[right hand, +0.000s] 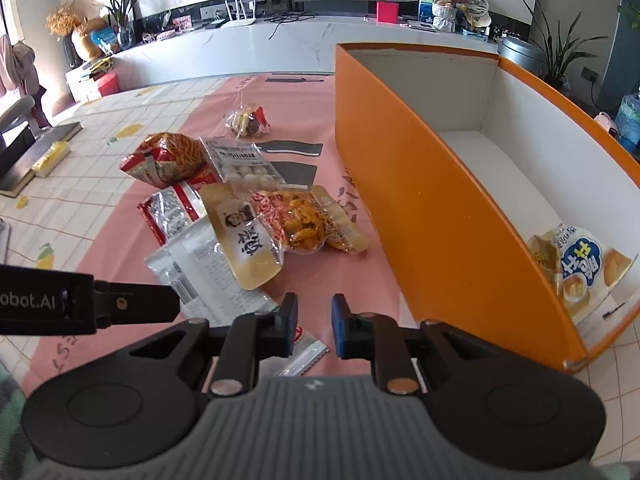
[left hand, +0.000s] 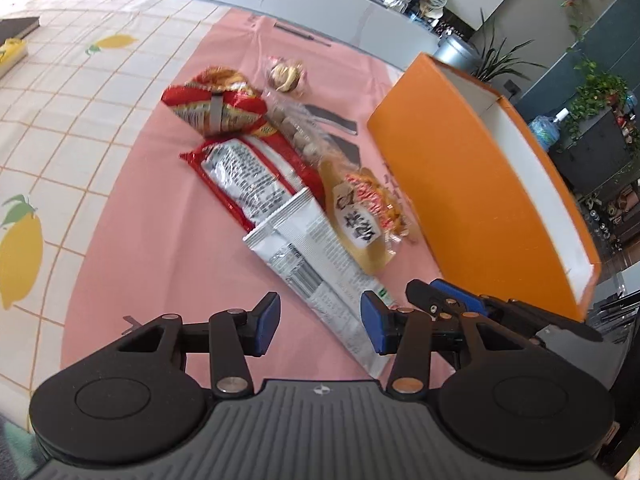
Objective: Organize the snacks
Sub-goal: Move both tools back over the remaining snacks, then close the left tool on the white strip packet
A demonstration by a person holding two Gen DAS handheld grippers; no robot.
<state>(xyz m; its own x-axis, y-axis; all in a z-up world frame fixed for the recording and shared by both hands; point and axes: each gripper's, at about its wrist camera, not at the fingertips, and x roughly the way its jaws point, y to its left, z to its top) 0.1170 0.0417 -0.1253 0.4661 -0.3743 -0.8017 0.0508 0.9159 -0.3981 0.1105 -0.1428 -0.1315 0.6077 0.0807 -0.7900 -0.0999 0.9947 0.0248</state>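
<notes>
Left gripper (left hand: 320, 322) half open, pads astride white packet (left hand: 316, 264), not gripping. Right gripper (right hand: 314, 326) narrow gap, empty. Six loose packets at 12 o'clock. Only right view shows one chip bag (right hand: 580, 268) inside orange box (right hand: 432, 200), 2 o'clock.

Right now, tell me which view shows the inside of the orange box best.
Right wrist view: the orange box opens toward it, showing its white floor and one snack bag. Left wrist view shows mostly its outer wall and a strip of white lining.

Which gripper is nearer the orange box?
Right. The right gripper sits close beside the orange box; the left gripper is farther out, over the silver packet.
</notes>
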